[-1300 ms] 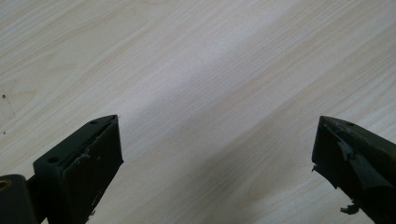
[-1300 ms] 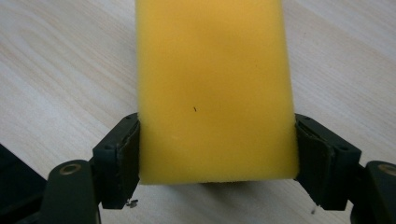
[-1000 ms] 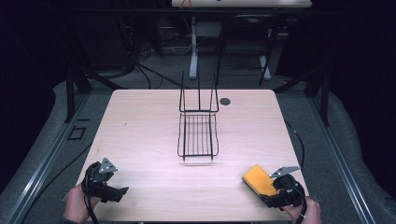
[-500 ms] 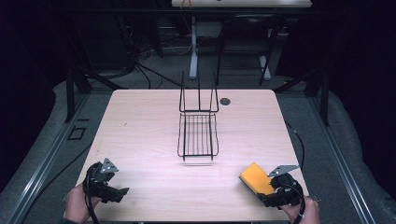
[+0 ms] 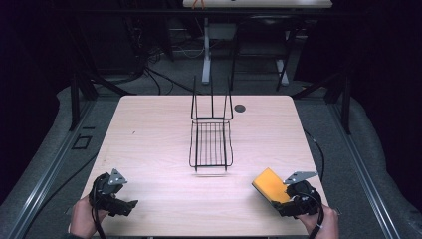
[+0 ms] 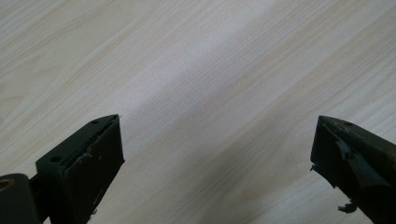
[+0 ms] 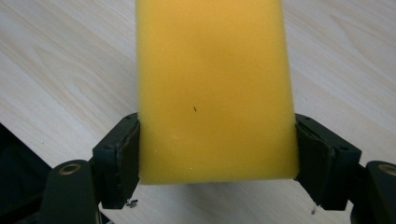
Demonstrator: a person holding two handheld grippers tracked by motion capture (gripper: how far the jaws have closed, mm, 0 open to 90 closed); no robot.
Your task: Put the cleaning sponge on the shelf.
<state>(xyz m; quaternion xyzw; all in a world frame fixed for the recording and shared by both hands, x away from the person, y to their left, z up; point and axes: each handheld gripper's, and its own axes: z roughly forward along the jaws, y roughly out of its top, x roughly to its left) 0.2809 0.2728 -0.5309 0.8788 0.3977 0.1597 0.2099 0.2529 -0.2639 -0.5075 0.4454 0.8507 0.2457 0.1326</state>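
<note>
Gripping yellow sponge [image 7: 212,88] between right gripper [image 7: 217,154] pads

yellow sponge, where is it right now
The yellow sponge is at the table's near right corner in the high view, clamped between the right gripper's jaws, right of the wire rack.
</note>
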